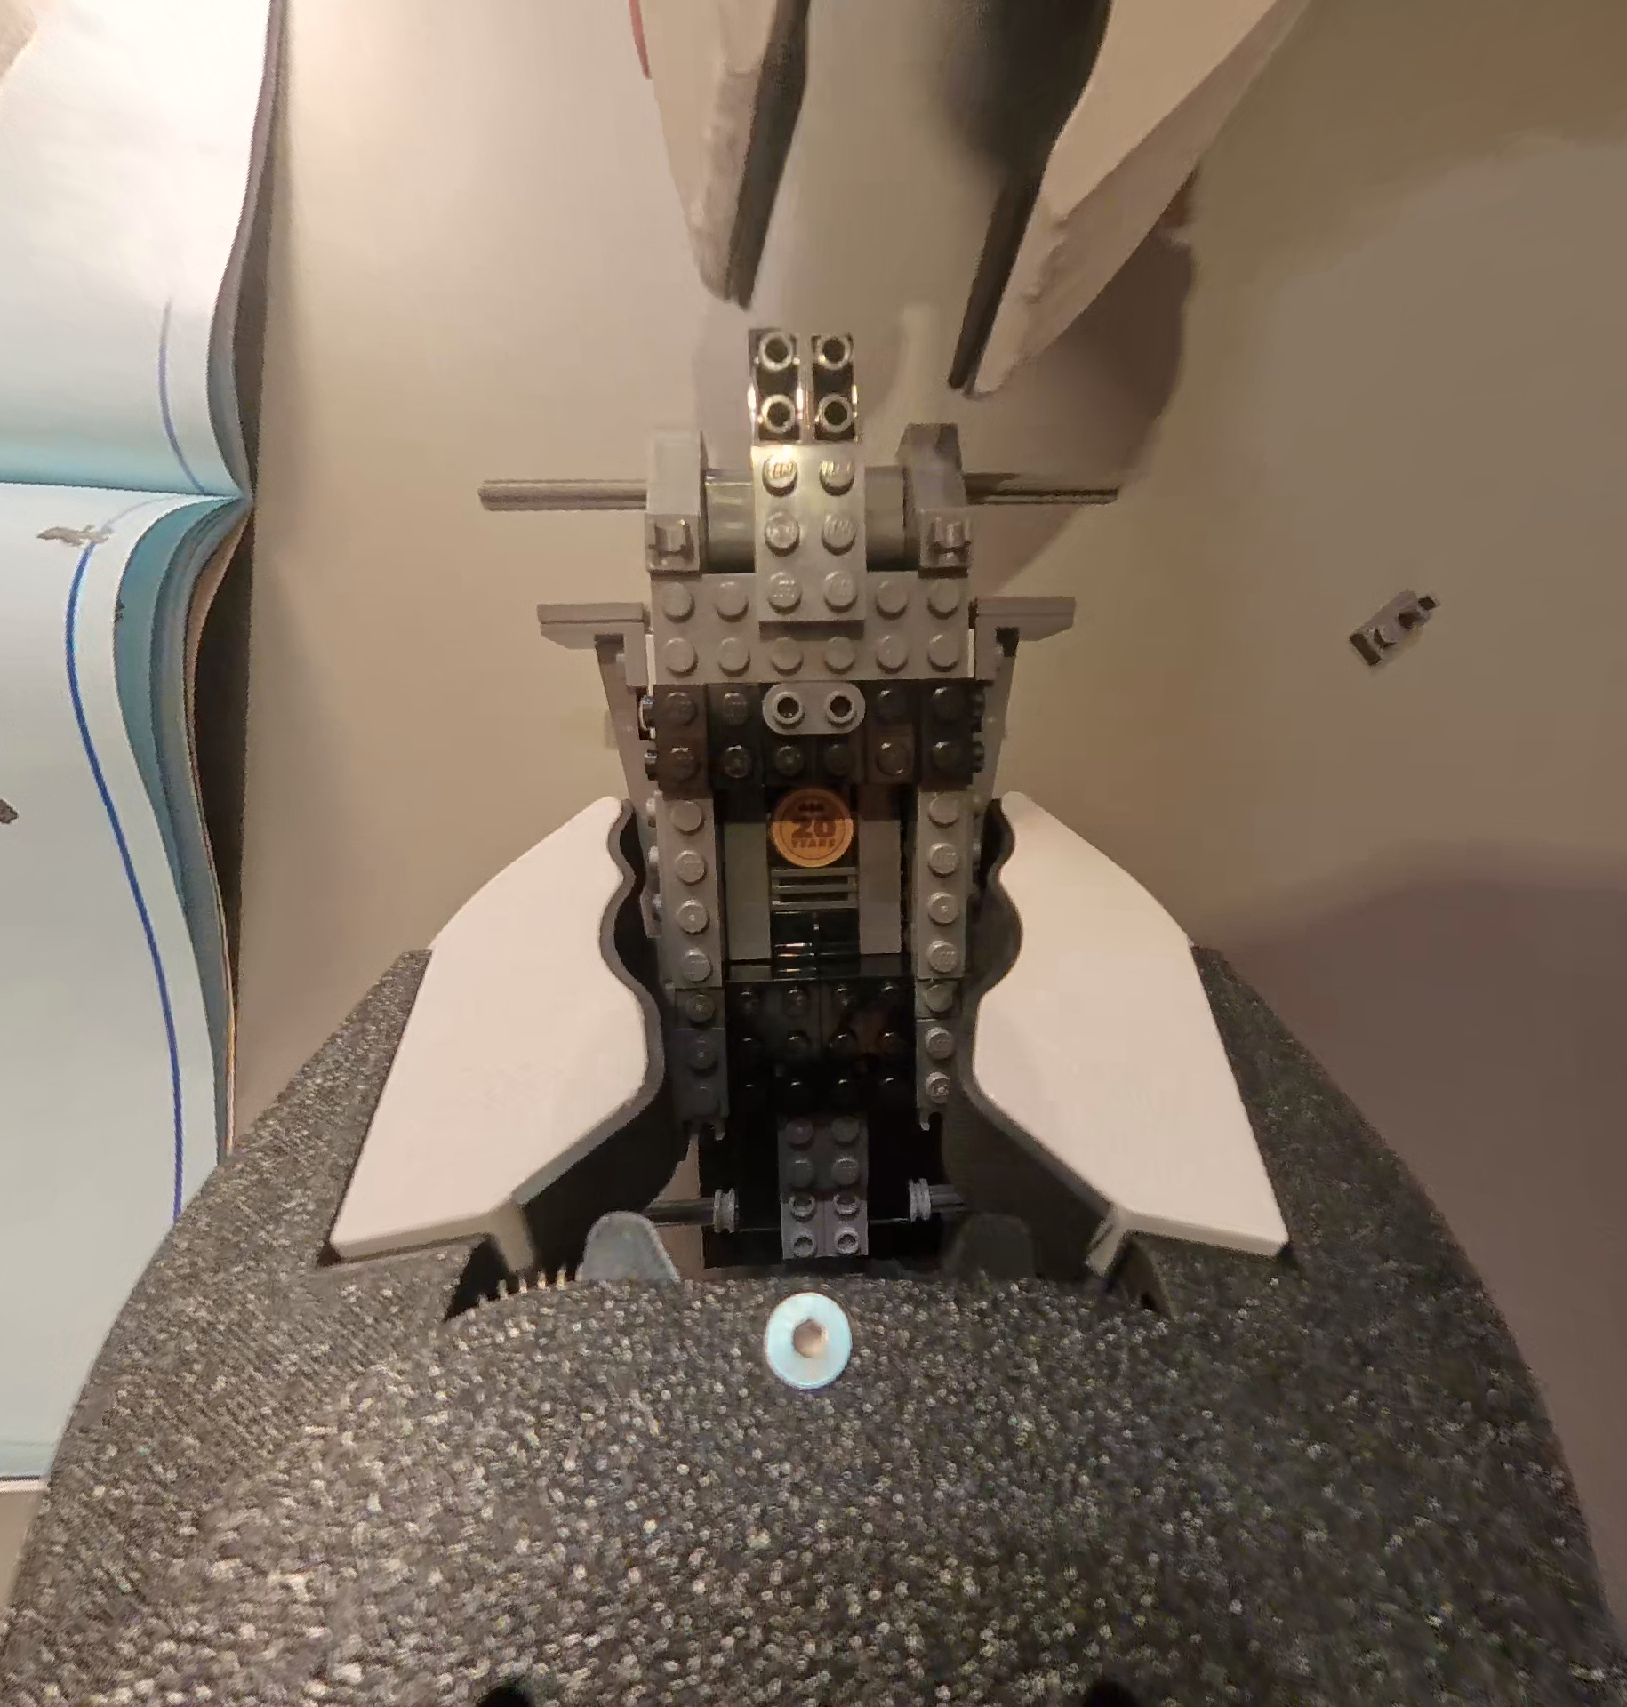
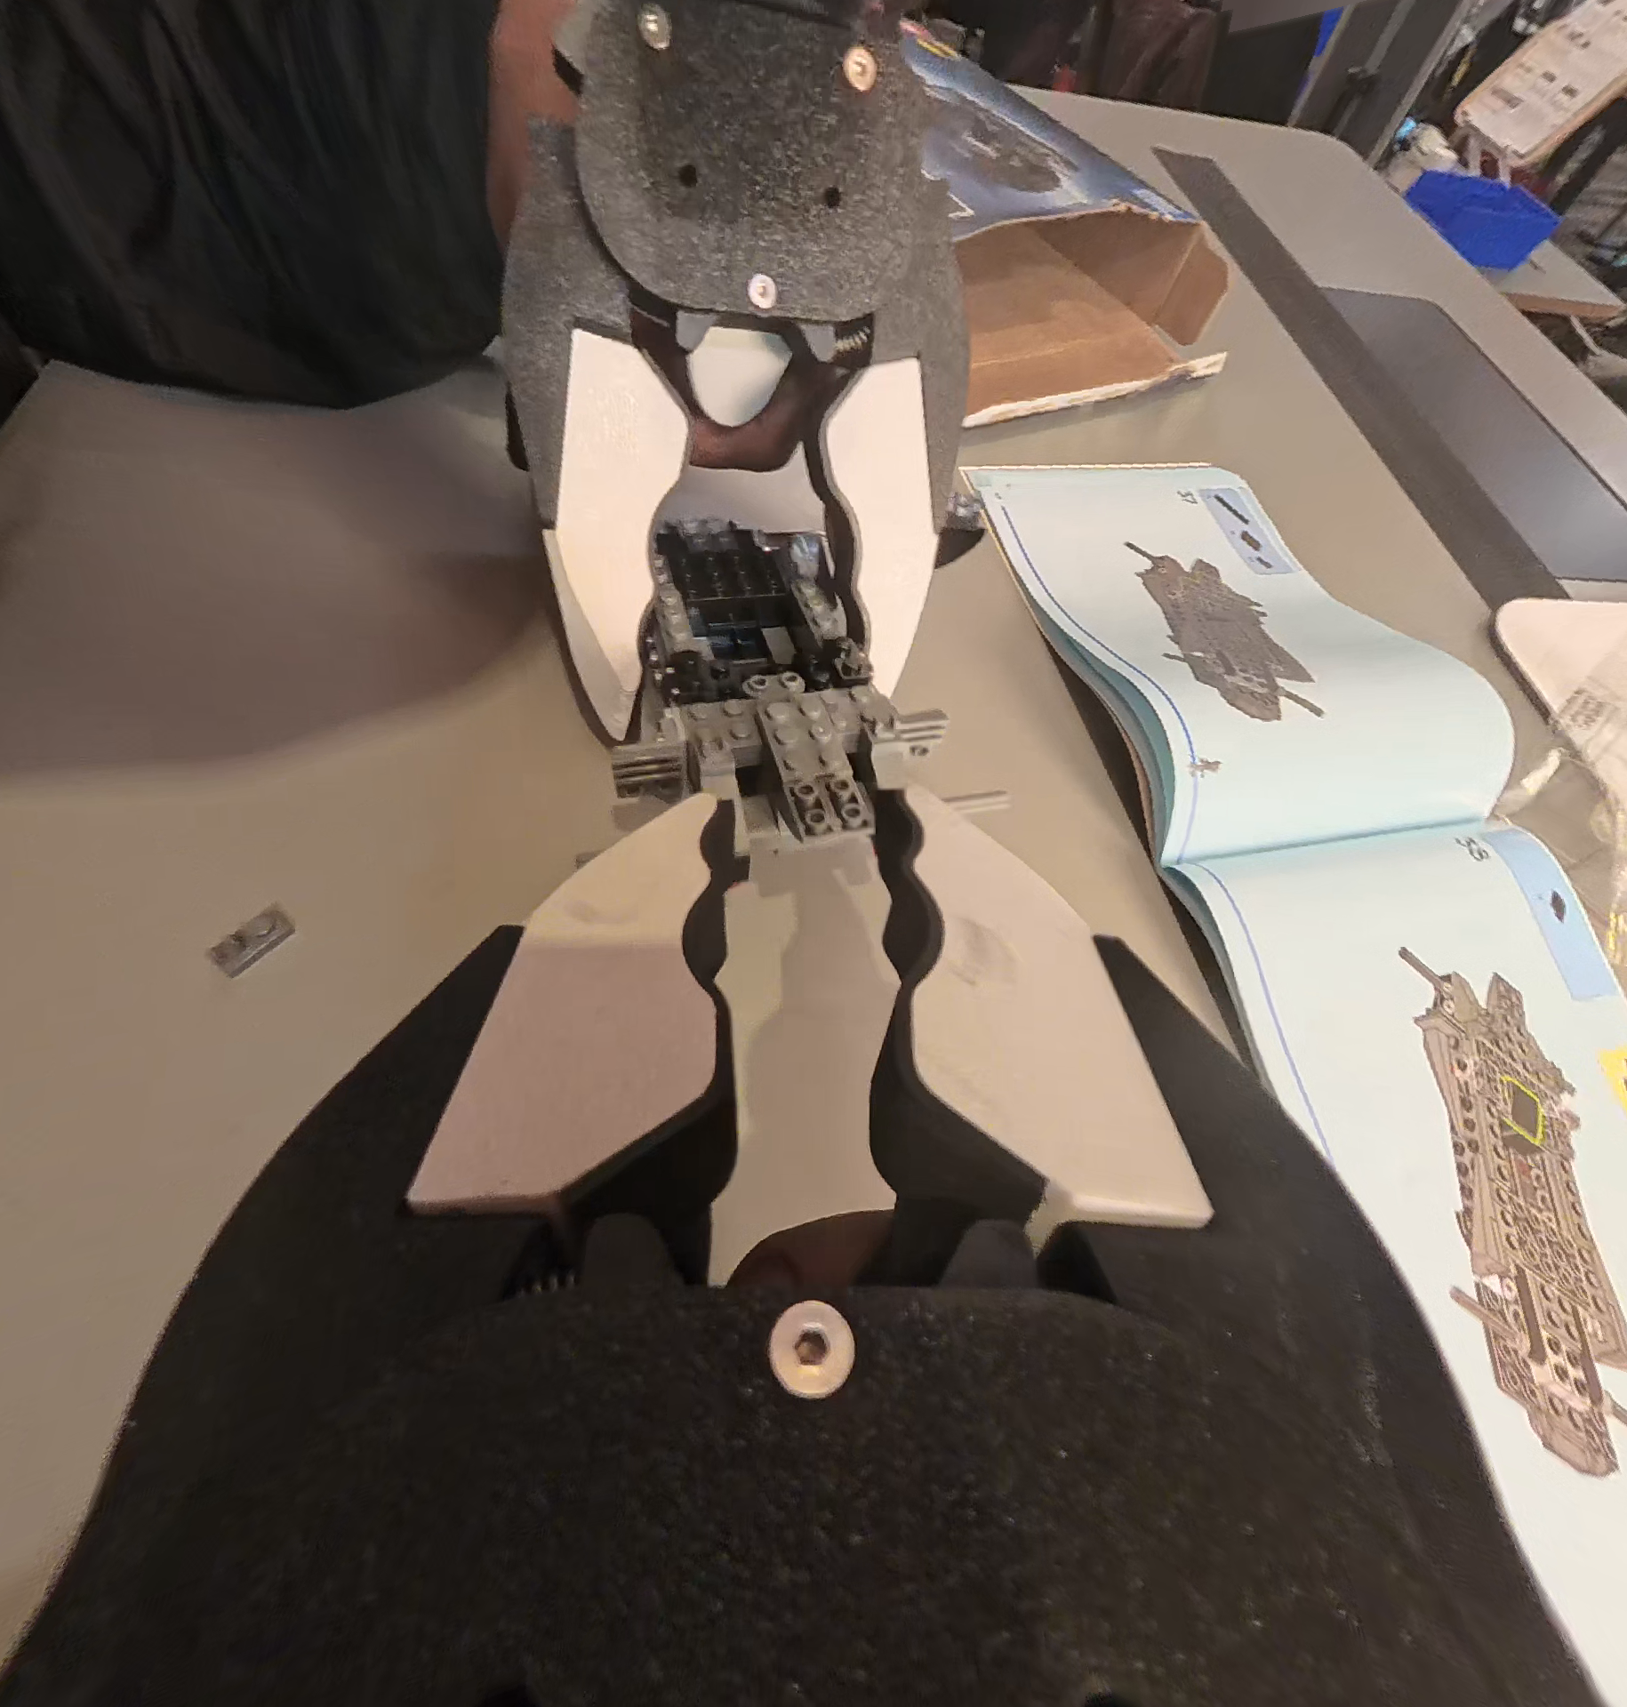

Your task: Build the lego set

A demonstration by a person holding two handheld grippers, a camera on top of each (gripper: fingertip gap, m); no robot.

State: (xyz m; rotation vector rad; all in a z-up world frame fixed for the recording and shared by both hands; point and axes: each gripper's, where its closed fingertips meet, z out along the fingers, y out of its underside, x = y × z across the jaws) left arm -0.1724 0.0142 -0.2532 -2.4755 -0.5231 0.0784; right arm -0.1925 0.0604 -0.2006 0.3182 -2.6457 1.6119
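My left gripper (image 1: 814,804) is shut on a grey and black brick model (image 1: 805,637), with its pads pressed on the model's two long sides. The model's nose points away from it. The right wrist view shows that gripper (image 2: 745,711) from the front, clamped on the model (image 2: 791,730) just above the table. My right gripper (image 2: 805,813) is open at the model's nose, and its fingertips stand a little apart from the dark studded tip. In the left wrist view its two fingers (image 1: 736,277) hang just beyond the nose with a gap to it.
A small loose grey plate (image 2: 251,938) lies on the beige table (image 2: 237,647); it also shows in the left wrist view (image 1: 1392,628). An open instruction booklet (image 2: 1299,693) lies right of the model, with a torn cardboard box (image 2: 1087,305) behind it. Clear plastic bags (image 2: 1613,739) lie at the far right. Across from one pair of fingers to the other is roughly 8 cm.
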